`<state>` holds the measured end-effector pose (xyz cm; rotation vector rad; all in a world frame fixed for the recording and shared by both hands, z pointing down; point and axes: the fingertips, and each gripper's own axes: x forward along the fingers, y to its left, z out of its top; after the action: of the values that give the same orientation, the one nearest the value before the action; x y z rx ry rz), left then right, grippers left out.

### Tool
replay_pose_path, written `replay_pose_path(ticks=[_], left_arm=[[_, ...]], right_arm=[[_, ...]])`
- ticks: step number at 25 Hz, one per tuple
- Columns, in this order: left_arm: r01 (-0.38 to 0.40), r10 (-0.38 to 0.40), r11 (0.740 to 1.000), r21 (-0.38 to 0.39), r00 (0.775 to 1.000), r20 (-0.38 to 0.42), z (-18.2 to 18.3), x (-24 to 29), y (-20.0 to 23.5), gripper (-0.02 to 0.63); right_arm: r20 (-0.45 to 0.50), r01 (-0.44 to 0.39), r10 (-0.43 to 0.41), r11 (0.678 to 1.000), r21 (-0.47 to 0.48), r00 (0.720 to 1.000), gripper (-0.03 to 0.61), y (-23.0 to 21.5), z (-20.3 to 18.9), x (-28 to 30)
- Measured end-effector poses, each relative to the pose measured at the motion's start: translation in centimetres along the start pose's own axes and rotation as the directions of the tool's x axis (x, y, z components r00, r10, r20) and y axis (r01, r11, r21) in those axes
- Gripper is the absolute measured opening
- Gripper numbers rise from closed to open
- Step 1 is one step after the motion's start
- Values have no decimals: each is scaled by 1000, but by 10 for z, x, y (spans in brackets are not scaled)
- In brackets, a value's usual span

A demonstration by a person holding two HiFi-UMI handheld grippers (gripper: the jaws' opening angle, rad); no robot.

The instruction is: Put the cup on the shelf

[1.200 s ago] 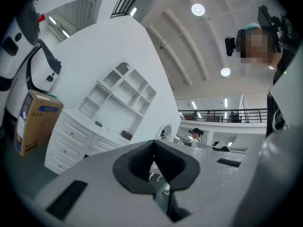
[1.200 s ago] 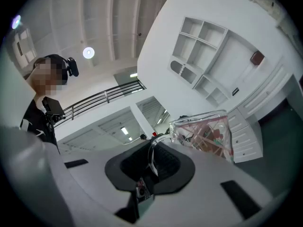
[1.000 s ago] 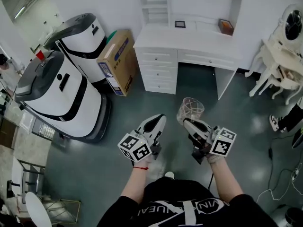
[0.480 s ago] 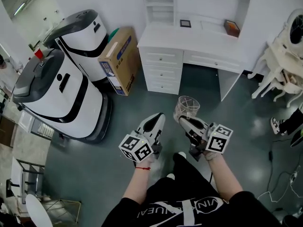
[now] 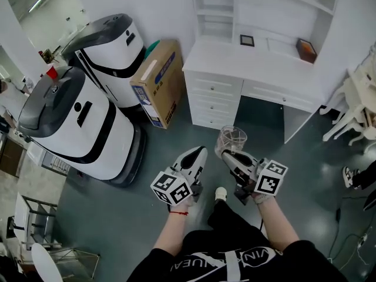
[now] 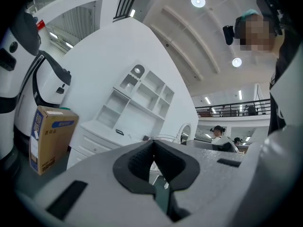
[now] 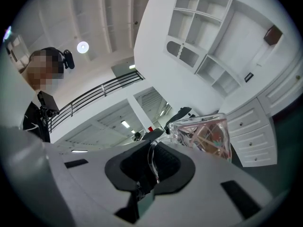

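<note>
Pinching the clear cup [image 5: 233,138] by its handle, right claw [image 5: 227,153] holds it upright, facing the shelf [image 5: 215,9]; left claw [image 5: 200,153] pressed together, empty.

Shelf [image 5: 215,12] on desk [image 5: 267,61], box [image 5: 157,82] left

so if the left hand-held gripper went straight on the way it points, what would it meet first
Likely the clear cup in the right hand-held gripper: its rim shows just past the left hand-held gripper's shut tips. If it misses, the white desk drawers come next. Depth is unclear.
</note>
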<state>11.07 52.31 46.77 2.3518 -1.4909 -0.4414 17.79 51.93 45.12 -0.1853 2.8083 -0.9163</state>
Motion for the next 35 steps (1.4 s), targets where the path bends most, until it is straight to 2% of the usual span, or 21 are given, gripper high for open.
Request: replay_pose_path(ticks=[8, 18, 29, 35], left_arm=[[-31, 32, 999, -20, 999, 10, 26, 79, 64, 6], [-57, 57, 998, -33, 998, 6, 36, 156, 127, 6], [-94, 94, 994, -50, 996, 0, 37, 186, 161, 5], [-88, 87, 995, -51, 996, -14, 42, 209, 179, 6]], right_arm=[[-24, -14, 15, 1000, 10, 1000, 23, -79, 51, 47], [-62, -37, 38, 999, 27, 997, 22, -156, 89, 90], [-79, -62, 65, 997, 39, 995, 23, -194, 107, 117], [-72, -61, 64, 997, 42, 995, 22, -215, 120, 130]])
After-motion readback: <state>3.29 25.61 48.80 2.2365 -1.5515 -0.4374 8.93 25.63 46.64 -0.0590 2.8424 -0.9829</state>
